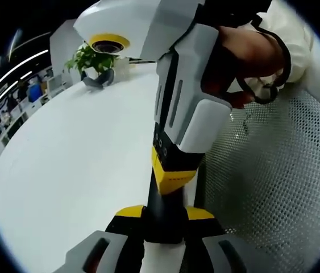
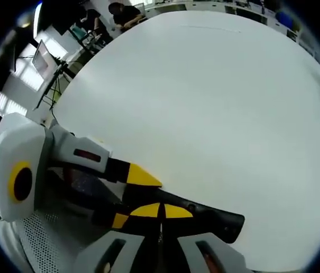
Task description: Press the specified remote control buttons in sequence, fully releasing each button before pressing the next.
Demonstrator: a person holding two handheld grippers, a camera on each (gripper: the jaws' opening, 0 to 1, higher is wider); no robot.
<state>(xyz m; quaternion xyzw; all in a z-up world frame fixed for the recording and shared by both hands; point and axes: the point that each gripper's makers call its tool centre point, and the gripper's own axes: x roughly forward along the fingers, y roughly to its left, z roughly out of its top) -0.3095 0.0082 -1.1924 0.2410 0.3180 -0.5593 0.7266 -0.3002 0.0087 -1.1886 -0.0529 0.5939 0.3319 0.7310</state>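
A black remote control (image 1: 163,223) stands on edge between my left gripper's (image 1: 164,213) yellow-tipped jaws, which are shut on it above the white table (image 1: 74,153). In the right gripper view the remote (image 2: 216,219) sticks out to the right of the left gripper (image 2: 132,197), just above the table. My right gripper (image 2: 161,211) has its yellow tips together, shut, against the remote's near side. In the left gripper view the right gripper (image 1: 171,175) comes down from the top and its tip touches the remote's upper end. The buttons are hidden.
A hand (image 1: 245,54) holds the right gripper. A white mesh chair (image 1: 273,187) lies to the right of the table edge. A potted plant (image 1: 91,57) stands at the table's far end. Desks, a tripod (image 2: 54,85) and people are beyond the table.
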